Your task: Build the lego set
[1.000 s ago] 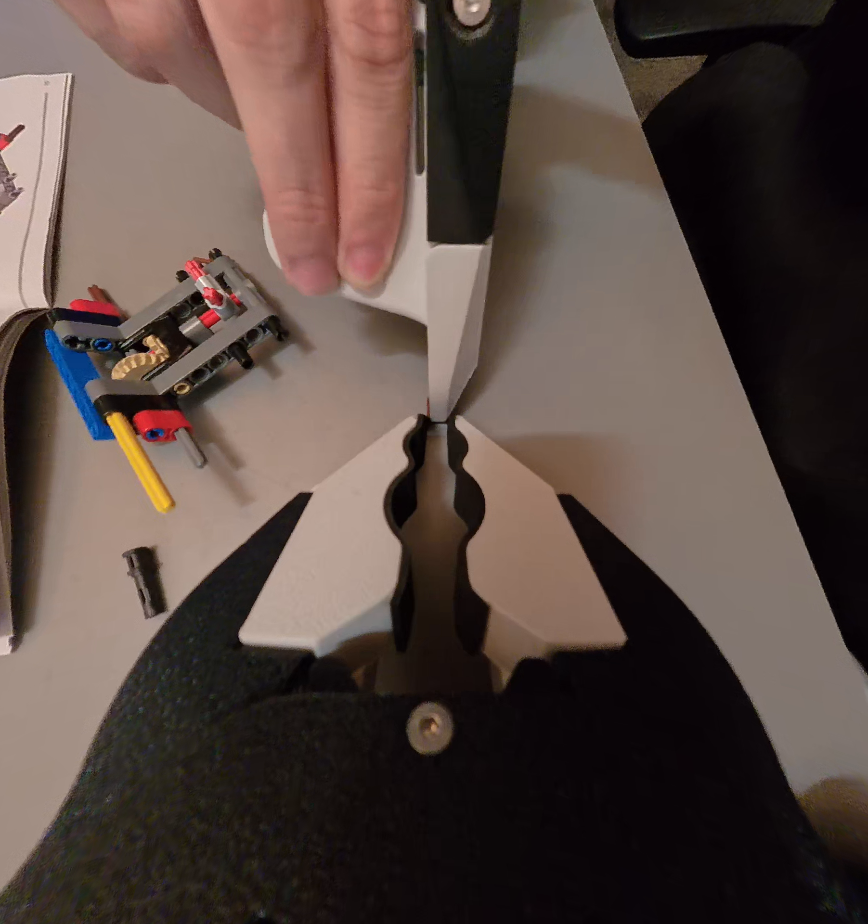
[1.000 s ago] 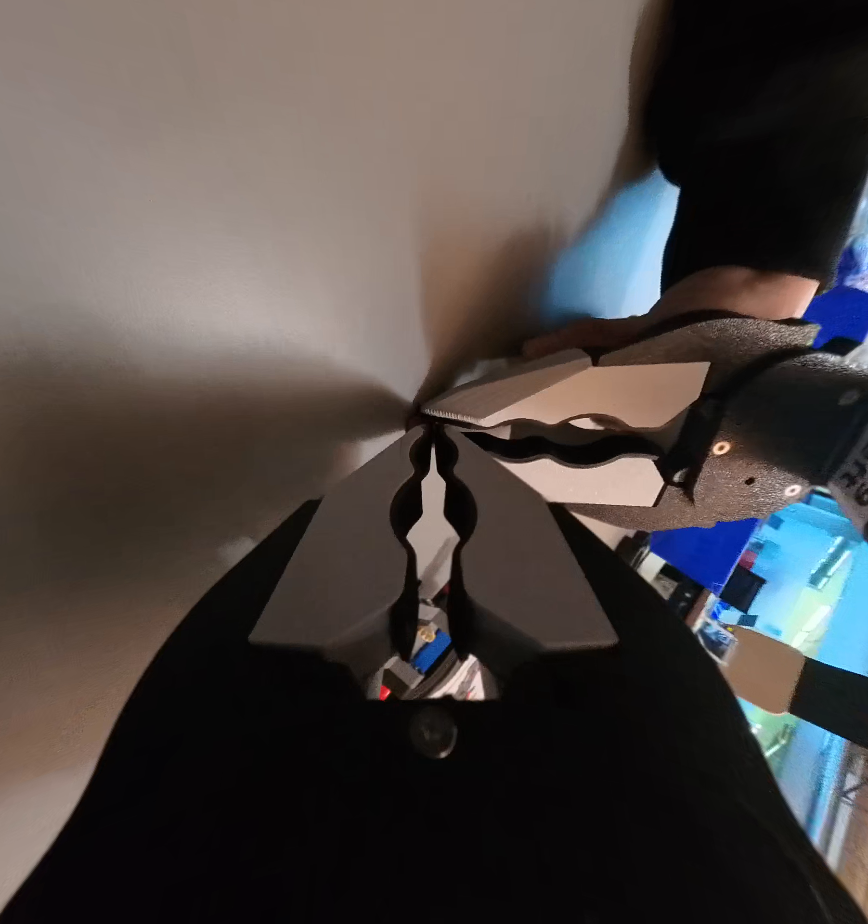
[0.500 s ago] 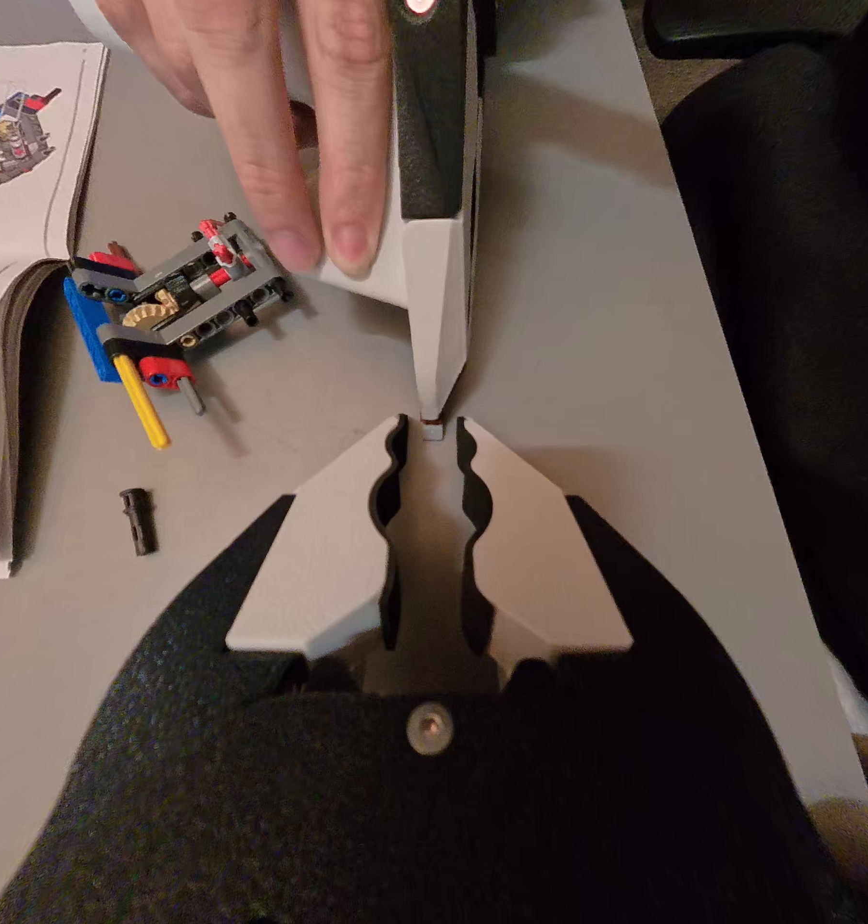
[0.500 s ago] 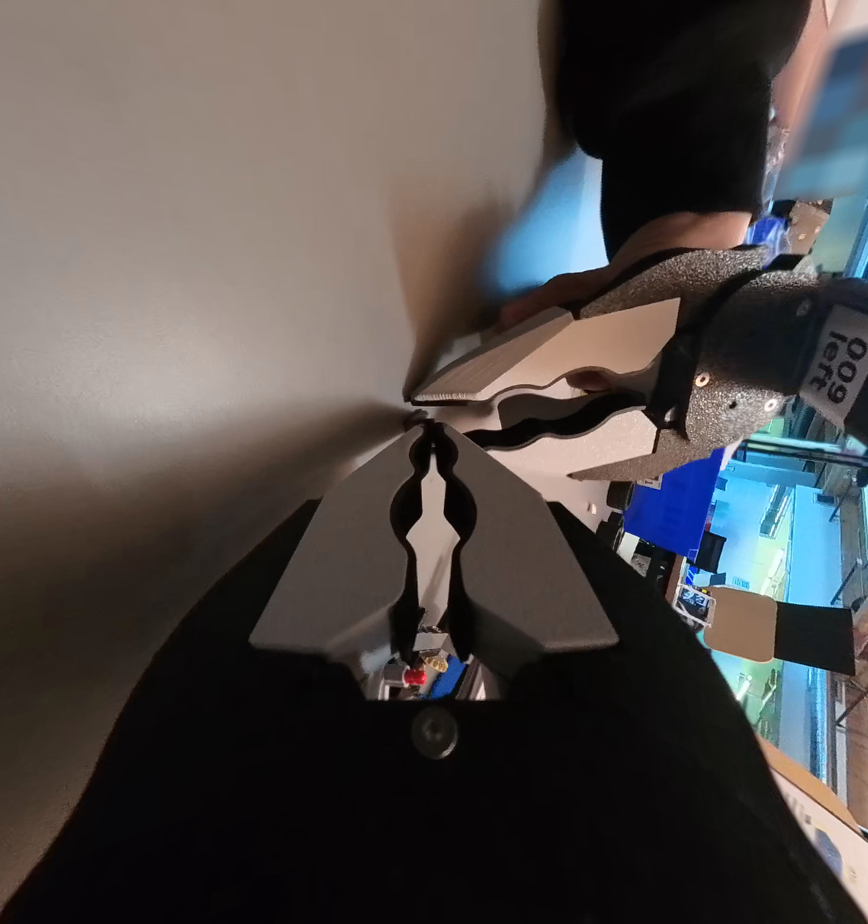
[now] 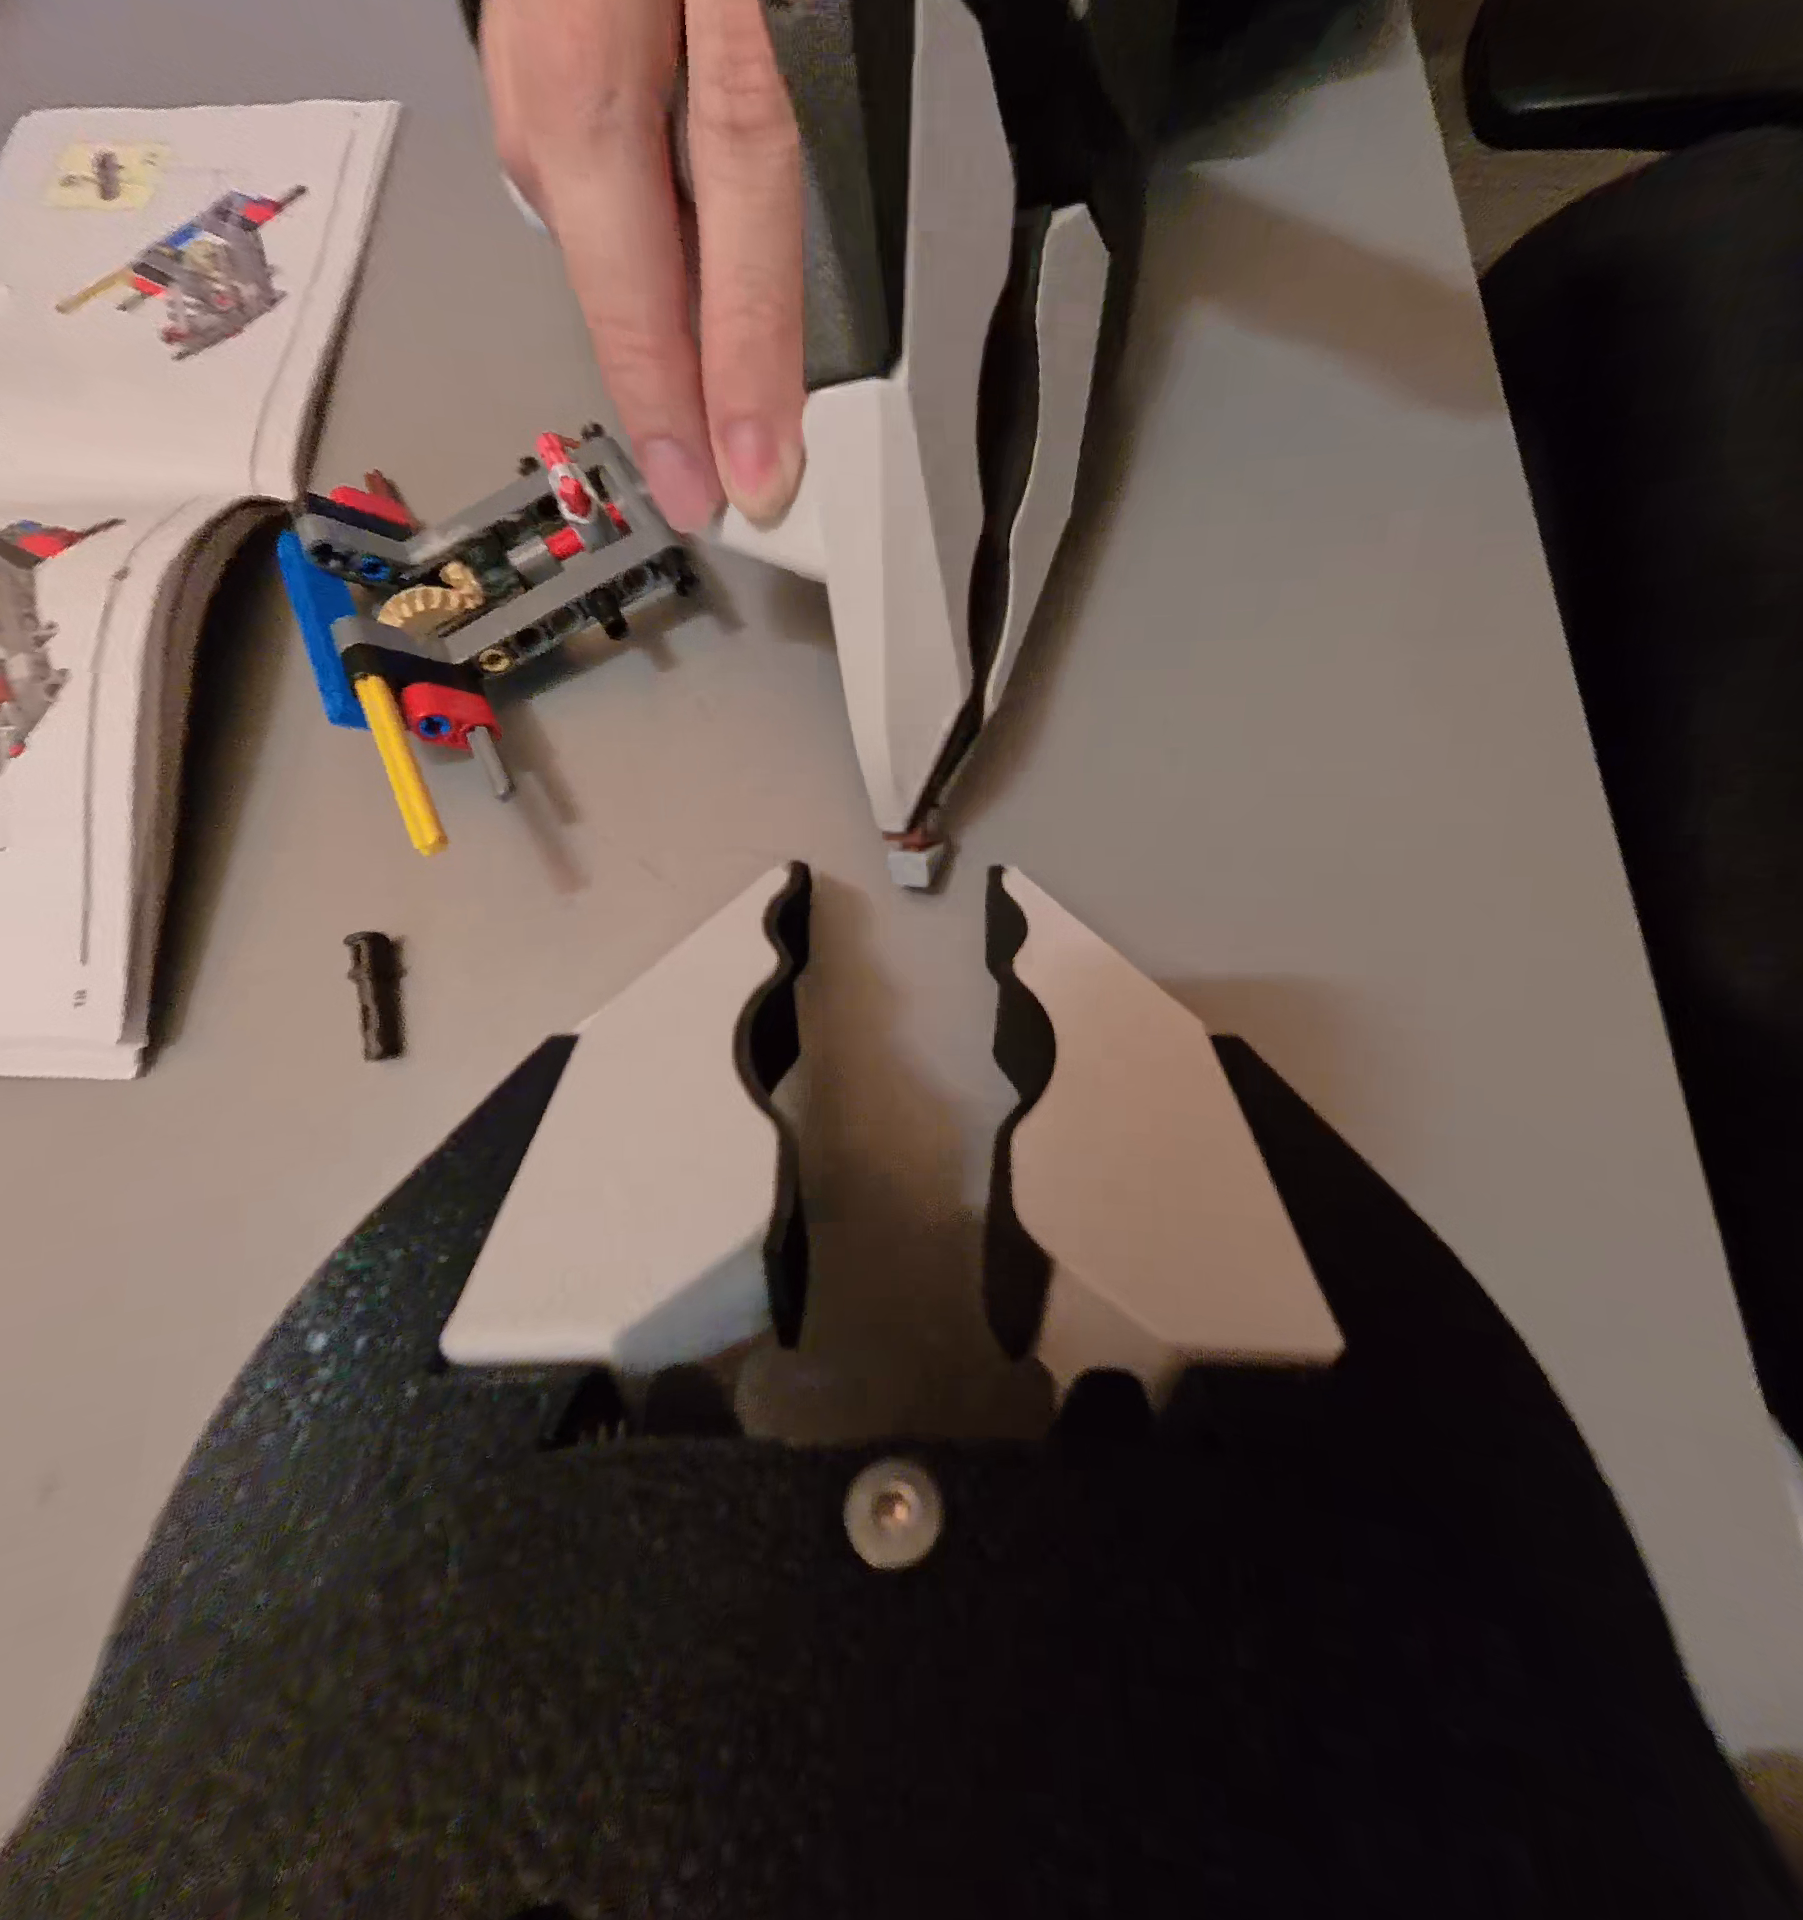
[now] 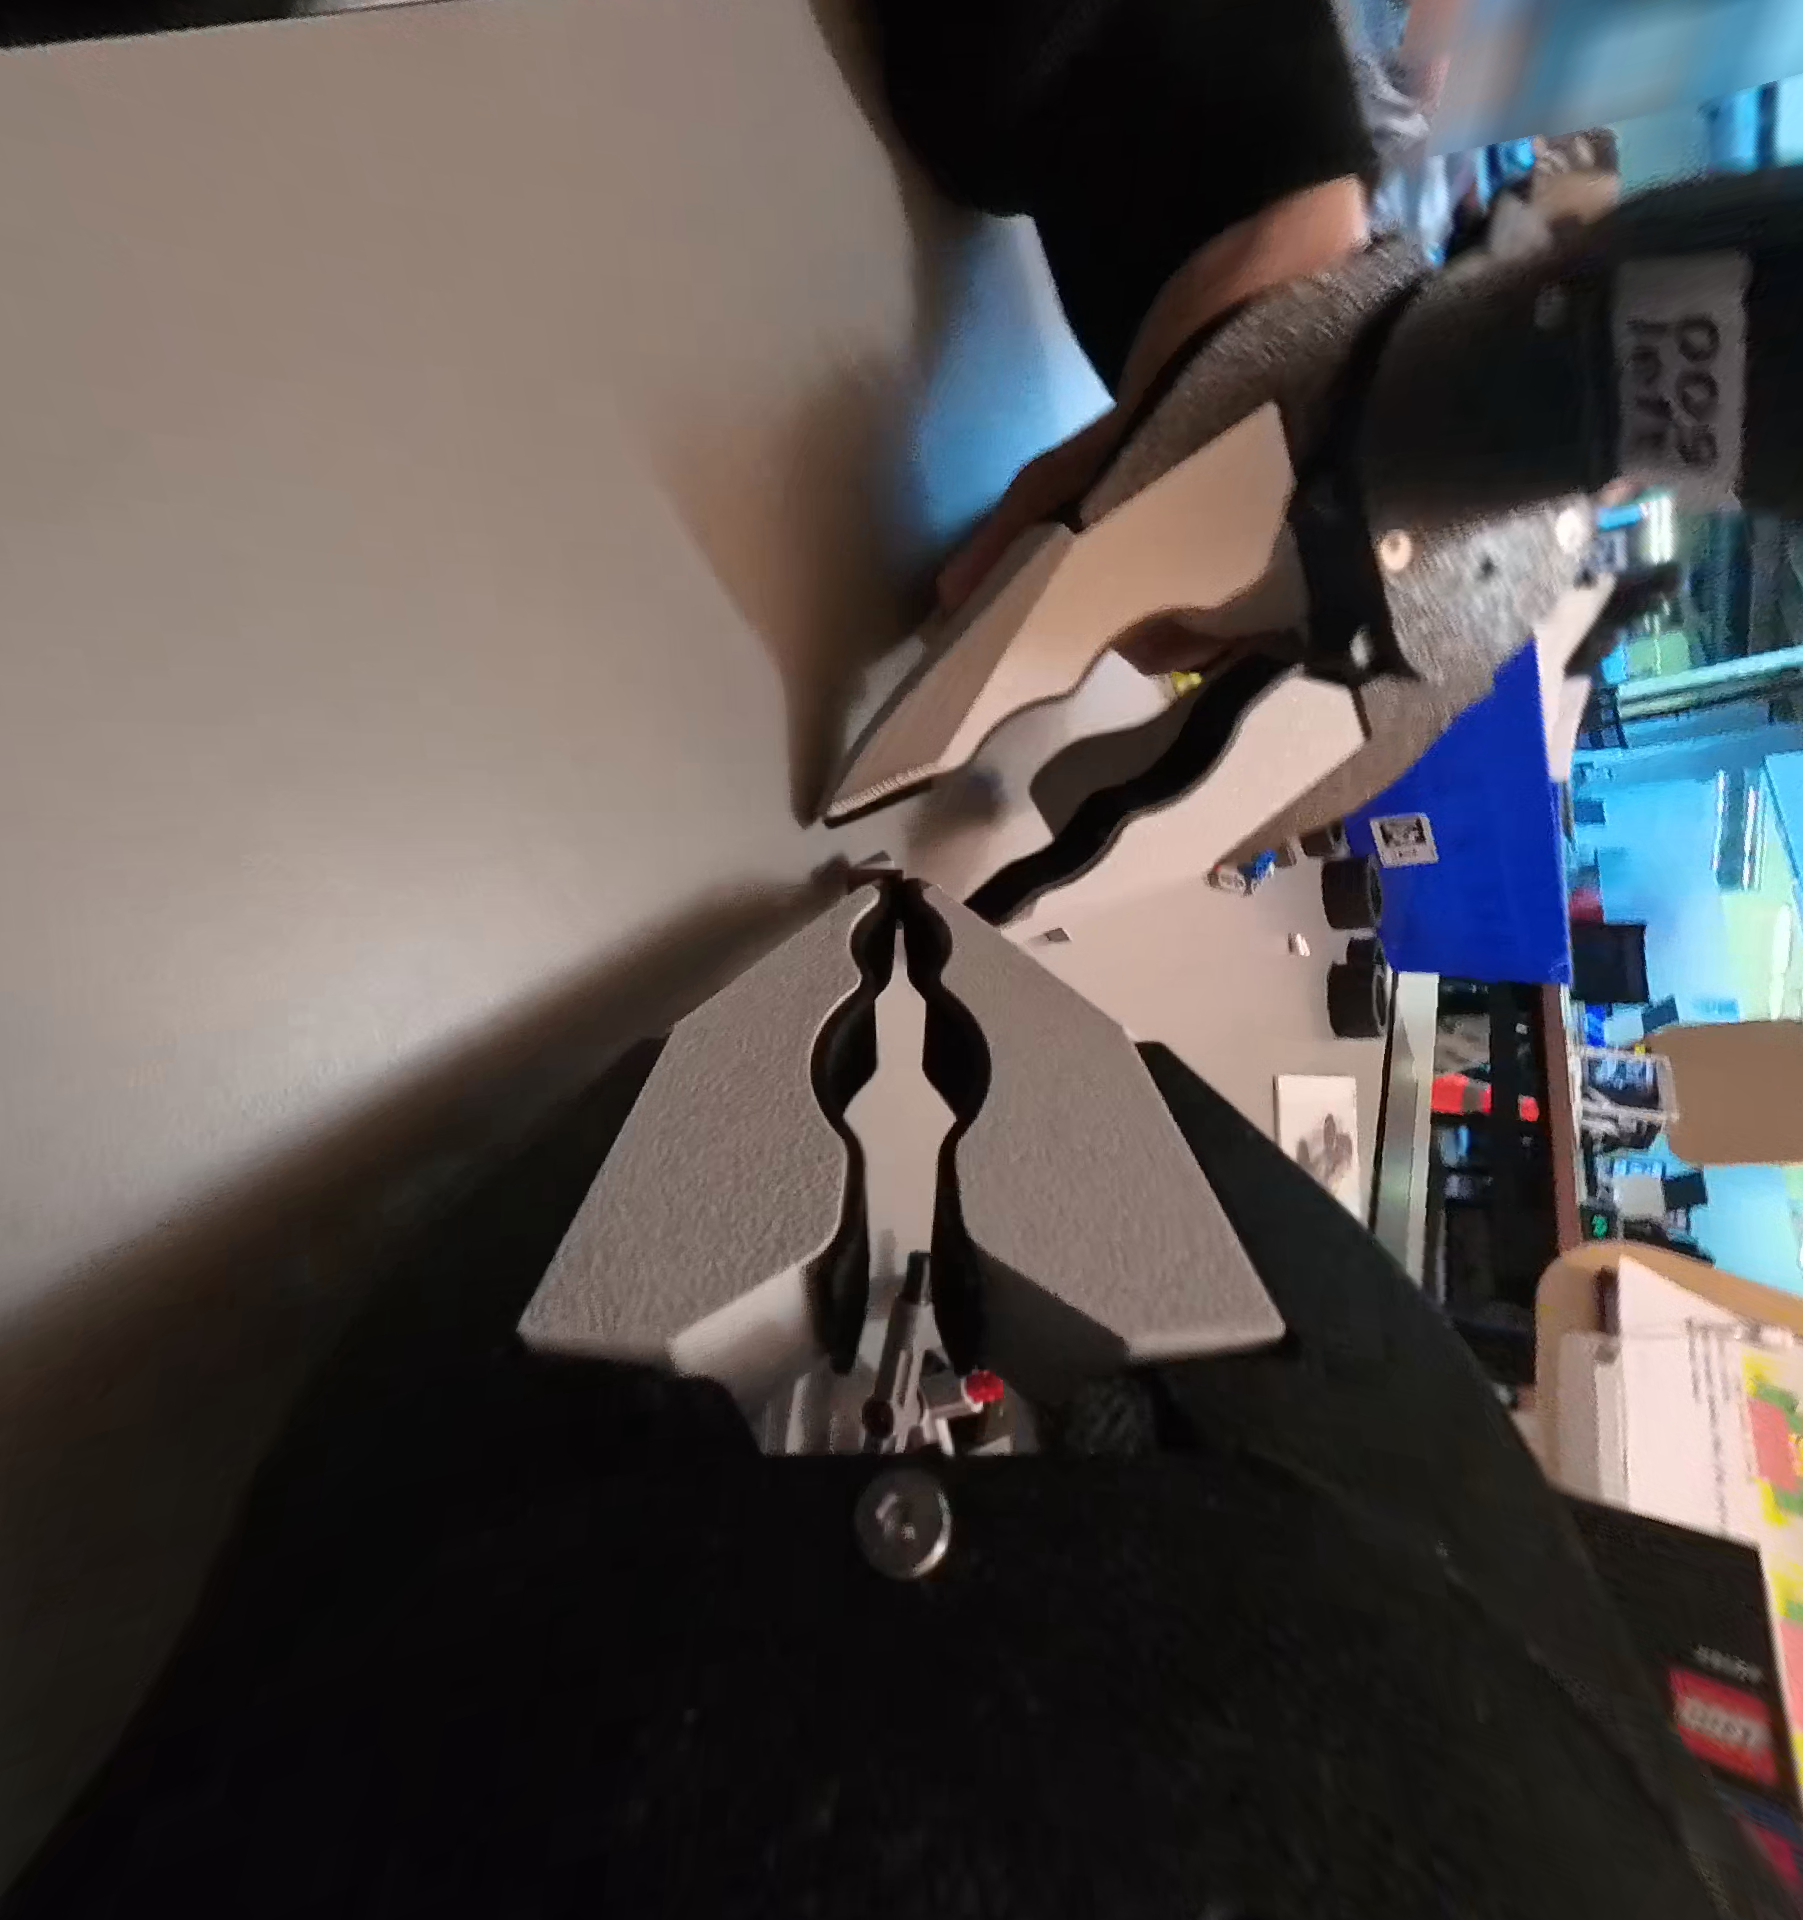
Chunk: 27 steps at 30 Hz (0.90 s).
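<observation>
- My left claw (image 5: 892,883) stands wide, its two pale fingers parted and holding nothing, low over the plain grey bench (image 5: 1240,727).
- My right claw (image 5: 918,821) comes down from the far side, tips pinched narrow on a tiny piece: a small light-grey square block (image 5: 919,868) with a sliver of dark red-brown just above it at the tips.
- The relation that counts: that block hangs straight ahead of my left claw, just beyond its tips and in line with the gap between them, a touch to the right of centre. The two claws point at one another, tip to tip.
- In the right wrist view the piece at the pinched tips (image 6: 861,871) is blurred; I cannot make out its shape there.
- The part-built grey, red, blue and yellow lego frame with a tan gear (image 5: 492,603) lies well off to the left, beside the open instruction booklet (image 5: 97,416); the right claw is nearer to it.
- A short black connector pin (image 5: 375,995) lies loose on the bench, left of my left claw.
- My guess: the block goes to the frame next, so the carrying claw must swing left.
</observation>
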Each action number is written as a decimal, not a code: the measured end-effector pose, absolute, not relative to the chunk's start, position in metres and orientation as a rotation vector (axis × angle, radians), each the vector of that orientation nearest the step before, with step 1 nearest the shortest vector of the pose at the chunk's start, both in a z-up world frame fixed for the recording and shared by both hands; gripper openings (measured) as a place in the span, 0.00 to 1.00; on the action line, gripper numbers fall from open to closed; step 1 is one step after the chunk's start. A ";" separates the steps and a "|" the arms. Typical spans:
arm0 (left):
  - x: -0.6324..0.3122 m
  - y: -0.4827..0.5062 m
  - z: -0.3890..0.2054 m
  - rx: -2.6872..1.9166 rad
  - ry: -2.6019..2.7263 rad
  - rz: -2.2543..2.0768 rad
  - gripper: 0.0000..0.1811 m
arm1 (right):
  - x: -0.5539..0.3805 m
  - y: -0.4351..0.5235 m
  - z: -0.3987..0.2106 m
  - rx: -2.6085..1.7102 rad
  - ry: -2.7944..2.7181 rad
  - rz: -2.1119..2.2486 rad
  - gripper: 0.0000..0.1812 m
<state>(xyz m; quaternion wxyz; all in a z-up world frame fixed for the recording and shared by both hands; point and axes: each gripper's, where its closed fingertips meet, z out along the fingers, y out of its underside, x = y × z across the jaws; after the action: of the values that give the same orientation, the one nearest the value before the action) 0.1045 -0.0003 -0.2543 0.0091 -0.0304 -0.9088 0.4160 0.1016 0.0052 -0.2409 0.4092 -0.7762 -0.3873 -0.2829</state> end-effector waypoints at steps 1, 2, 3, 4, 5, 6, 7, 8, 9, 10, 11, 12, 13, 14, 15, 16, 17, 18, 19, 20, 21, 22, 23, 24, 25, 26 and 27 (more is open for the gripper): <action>0.107 0.000 -0.252 -0.081 -2.853 1.334 0.18 | 0.105 0.005 -0.239 -1.962 -0.920 -0.718 0.00; 0.110 0.001 -0.248 -0.060 -2.868 1.379 0.19 | 0.110 0.005 -0.236 -1.970 -0.856 -0.727 0.00; 0.113 0.002 -0.244 -0.028 -2.882 1.436 0.20 | 0.116 0.004 -0.234 -1.984 -0.781 -0.732 0.00; 0.119 0.002 -0.237 0.019 -2.897 1.512 0.20 | 0.121 0.003 -0.229 -1.994 -0.691 -0.733 0.00; 0.124 0.002 -0.229 0.070 -2.905 1.609 0.22 | 0.126 0.003 -0.221 -1.980 -0.584 -0.736 0.00; 0.127 0.001 -0.218 0.101 -2.904 1.724 0.22 | 0.128 0.004 -0.214 -1.963 -0.488 -0.707 0.00; 0.130 0.001 -0.206 0.119 -2.912 1.845 0.22 | 0.130 0.004 -0.208 -1.961 -0.390 -0.660 0.00; 0.133 0.001 -0.196 0.121 -2.946 1.946 0.22 | 0.134 0.004 -0.200 -1.947 -0.279 -0.633 0.00; 0.134 0.001 -0.188 0.087 -3.004 2.013 0.22 | 0.137 0.005 -0.187 -1.897 -0.171 -0.611 0.00; 0.136 0.002 -0.182 0.041 -3.087 2.068 0.22 | 0.138 0.006 -0.176 -1.843 -0.066 -0.559 0.00; 0.138 0.003 -0.176 -0.013 -3.186 2.117 0.23 | 0.138 0.007 -0.168 -1.800 0.031 -0.477 0.00; 0.138 0.004 -0.170 -0.084 -3.273 2.157 0.23 | 0.138 0.008 -0.160 -1.748 0.128 -0.399 0.00; 0.138 0.005 -0.164 -0.142 -3.341 2.200 0.23 | 0.140 0.008 -0.151 -1.683 0.221 -0.326 0.00; 0.137 0.005 -0.159 -0.187 -3.396 2.244 0.22 | 0.137 0.008 -0.143 -1.612 0.280 -0.233 0.00; 0.137 0.005 -0.155 -0.220 -3.439 2.278 0.22 | 0.136 0.008 -0.135 -1.538 0.339 -0.147 0.00; 0.138 0.004 -0.151 -0.218 -3.463 2.314 0.22 | 0.139 0.005 -0.129 -1.466 0.413 -0.099 0.00; 0.136 0.003 -0.147 -0.178 -3.431 2.368 0.21 | 0.141 0.000 -0.122 -1.387 0.449 -0.087 0.00; 0.133 0.000 -0.143 -0.087 -3.330 2.438 0.22 | 0.143 -0.006 -0.112 -1.299 0.440 -0.138 0.00; 0.132 -0.001 -0.136 0.070 -3.190 2.522 0.20 | 0.145 -0.013 -0.105 -1.242 0.416 -0.247 0.00; 0.133 0.001 -0.127 0.255 -3.032 2.606 0.18 | 0.147 -0.018 -0.104 -1.242 0.392 -0.359 0.00; 0.134 0.004 -0.118 0.400 -2.867 2.675 0.17 | 0.145 -0.019 -0.104 -1.257 0.345 -0.443 0.00; 0.135 0.007 -0.110 0.511 -2.722 2.722 0.15 | 0.140 -0.018 -0.102 -1.257 0.290 -0.506 0.00; 0.137 0.009 -0.104 0.594 -2.632 2.733 0.15 | 0.138 -0.018 -0.101 -1.254 0.264 -0.567 0.00; 0.135 0.007 -0.102 0.598 -2.596 2.711 0.16 | 0.138 -0.017 -0.101 -1.259 0.259 -0.622 0.00; 0.133 0.003 -0.102 0.563 -2.591 2.681 0.17 | 0.137 -0.016 -0.101 -1.266 0.249 -0.663 0.00; 0.131 -0.001 -0.102 0.546 -2.610 2.663 0.17 | 0.135 -0.014 -0.101 -1.269 0.233 -0.690 0.00; 0.129 -0.003 -0.103 0.514 -2.642 2.654 0.16 | 0.133 -0.013 -0.100 -1.265 0.218 -0.708 0.00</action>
<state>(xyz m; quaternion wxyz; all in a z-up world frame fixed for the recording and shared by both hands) 0.1293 -0.0034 -0.1031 -0.3137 0.1292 -0.6637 0.6666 0.1326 -0.0129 -0.0995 0.7432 -0.5772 0.0996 -0.3234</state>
